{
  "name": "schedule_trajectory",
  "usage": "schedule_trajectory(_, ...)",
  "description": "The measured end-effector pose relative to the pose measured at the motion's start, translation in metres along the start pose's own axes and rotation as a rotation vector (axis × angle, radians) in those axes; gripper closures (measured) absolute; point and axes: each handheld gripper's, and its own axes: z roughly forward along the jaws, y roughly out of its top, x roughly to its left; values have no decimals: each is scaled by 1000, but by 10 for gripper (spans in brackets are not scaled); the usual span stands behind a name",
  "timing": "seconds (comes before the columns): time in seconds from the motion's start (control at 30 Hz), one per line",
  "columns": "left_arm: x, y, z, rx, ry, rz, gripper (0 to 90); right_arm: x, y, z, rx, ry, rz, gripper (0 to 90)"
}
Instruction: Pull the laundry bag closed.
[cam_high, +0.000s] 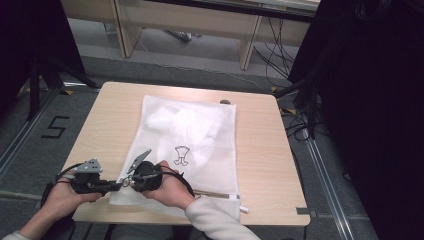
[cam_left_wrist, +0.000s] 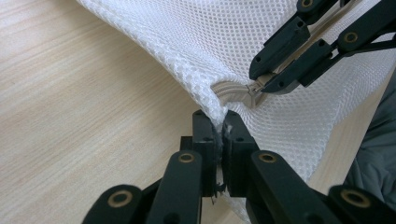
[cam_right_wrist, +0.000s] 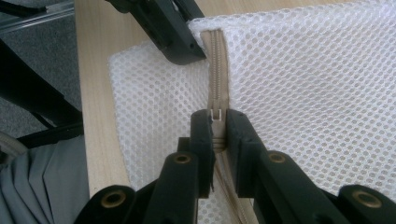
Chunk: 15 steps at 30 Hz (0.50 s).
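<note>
You are pinching the near left corner of a soft, light mesh bag (cam_high: 190, 145) lying on the worktop (cam_high: 260, 150) with your left tongs (cam_left_wrist: 219, 128), while your right tongs (cam_right_wrist: 216, 122) are clamping its zip pull (cam_right_wrist: 215, 113), the best hold.

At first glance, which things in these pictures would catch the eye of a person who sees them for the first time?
The white mesh laundry bag lies flat across the middle of the wooden table, with something white inside. At its near left corner both grippers meet: the left gripper pinches the mesh edge, and the right gripper is closed on the beige zipper.
</note>
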Motion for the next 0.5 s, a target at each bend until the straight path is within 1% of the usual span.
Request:
schedule_trajectory(0.07,0,0,0,0,-2,1,850,-1,0,-1,3,-7,-11,823)
schedule_trajectory(0.13,0,0,0,-2,2,-1,850,-1,-1,-1,4,-4,-10,823)
schedule_trajectory(0.2,0,0,0,-2,6,-3,850,-3,-2,-1,2,-5,-22,823)
schedule_trajectory(0.23,0,0,0,-3,3,-1,850,-2,-2,-2,7,2,-2,823)
schedule_trajectory(0.3,0,0,0,-4,4,-2,850,-2,-3,-3,11,-4,-4,823)
schedule_trajectory(0.33,0,0,0,-4,5,-2,850,-2,-3,-2,4,-8,-5,823)
schedule_trajectory(0.4,0,0,0,-3,4,-3,850,-3,-4,-3,1,-1,-12,823)
schedule_trajectory(0.43,-1,0,0,-6,10,-5,850,-4,-4,-3,0,4,-18,822)
schedule_trajectory(0.47,0,0,0,0,20,1,850,-4,-4,-3,5,-2,-17,822)
schedule_trajectory(0.5,0,0,0,0,14,2,850,-4,-5,-3,7,-2,-18,822)
